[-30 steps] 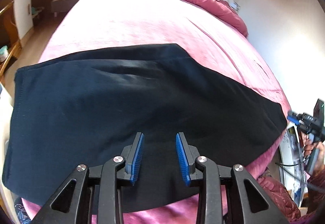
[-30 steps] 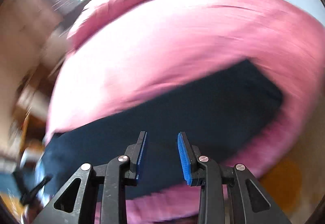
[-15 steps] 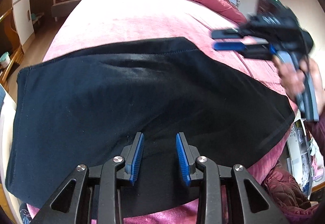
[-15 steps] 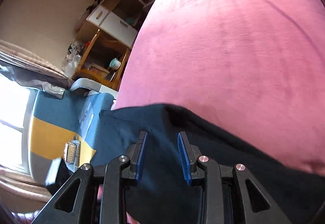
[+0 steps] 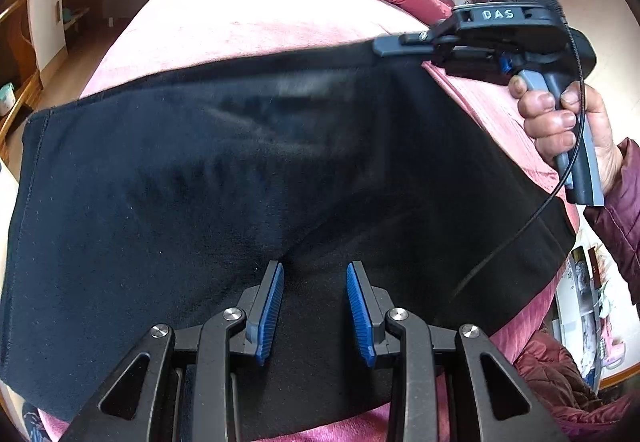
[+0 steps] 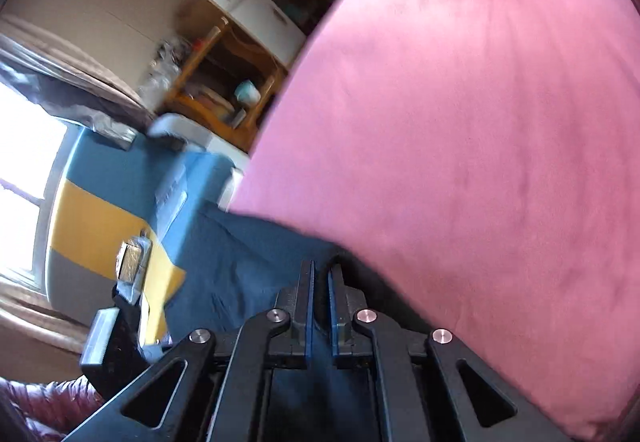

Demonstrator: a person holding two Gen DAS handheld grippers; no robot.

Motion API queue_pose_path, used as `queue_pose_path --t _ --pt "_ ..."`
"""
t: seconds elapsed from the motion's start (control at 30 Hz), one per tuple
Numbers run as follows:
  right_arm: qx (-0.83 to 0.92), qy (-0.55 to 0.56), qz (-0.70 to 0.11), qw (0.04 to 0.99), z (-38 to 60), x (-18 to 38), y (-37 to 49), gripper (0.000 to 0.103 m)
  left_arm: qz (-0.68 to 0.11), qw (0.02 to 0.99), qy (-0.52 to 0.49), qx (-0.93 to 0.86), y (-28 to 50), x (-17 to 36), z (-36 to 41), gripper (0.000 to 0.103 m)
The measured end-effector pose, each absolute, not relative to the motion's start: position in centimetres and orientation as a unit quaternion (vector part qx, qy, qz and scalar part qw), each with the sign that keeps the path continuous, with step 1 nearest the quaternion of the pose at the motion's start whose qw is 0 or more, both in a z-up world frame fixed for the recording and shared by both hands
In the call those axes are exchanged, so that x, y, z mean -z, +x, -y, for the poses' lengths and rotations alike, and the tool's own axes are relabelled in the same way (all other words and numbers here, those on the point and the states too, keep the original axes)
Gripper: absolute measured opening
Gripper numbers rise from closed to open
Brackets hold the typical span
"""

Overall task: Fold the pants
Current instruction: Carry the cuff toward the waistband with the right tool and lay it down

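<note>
Pink velvet covered the bed [image 5: 248, 21], and the dark pants [image 5: 240, 181] lay spread across it, close to its near edge. Your right gripper [image 6: 319, 278] had its fingers nearly together on the far edge of the cloth. Your left gripper [image 5: 315, 306] hung over the near edge with fingers wide and holding nothing. Such cloth looked soft and limp, so I judge you should take hold at hems and corners, not in the middle.
</note>
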State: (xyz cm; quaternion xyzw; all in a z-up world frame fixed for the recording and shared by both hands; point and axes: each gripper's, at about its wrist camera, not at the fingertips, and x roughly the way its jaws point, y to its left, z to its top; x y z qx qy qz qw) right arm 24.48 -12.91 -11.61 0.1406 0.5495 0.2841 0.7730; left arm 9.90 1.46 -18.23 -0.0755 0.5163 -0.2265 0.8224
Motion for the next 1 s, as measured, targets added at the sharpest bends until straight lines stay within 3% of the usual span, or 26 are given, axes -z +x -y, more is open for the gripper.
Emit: queue_pose_path --t 0.17,0.3,0.43,0.63,0.8,0.87,1.0 --pt "-0.233 0.086 -0.592 0.766 11.4 16.0 25.9 0.005 -0.522 0.821 -0.092 0.213 10.6 19.0 -1.9 0.033" --pt "-0.232 0.12 -0.592 0.763 12.6 15.6 25.9 0.005 -0.523 0.822 -0.079 0.212 10.8 18.6 -1.4 0.033" --pt "-0.222 0.147 -0.558 0.786 15.0 12.7 24.1 0.02 -0.514 0.829 -0.077 0.206 10.8 17.8 -1.7 0.033" --pt "-0.242 0.141 -0.546 0.79 16.2 10.2 18.9 0.02 -0.507 0.837 -0.087 0.185 11.2 17.5 -3.0 0.033" --pt "-0.192 0.067 -0.582 0.787 13.7 13.7 17.3 0.02 -0.51 0.842 -0.078 0.159 11.6 17.8 -3.7 0.033" --pt "-0.151 0.038 -0.575 0.803 12.9 14.8 18.0 0.008 -0.511 0.843 -0.076 0.15 11.7 18.0 -3.7 0.033" --pt "-0.108 0.063 -0.553 0.824 12.0 15.2 19.3 0.007 -0.502 0.855 -0.06 0.111 11.7 17.8 -4.4 0.034"
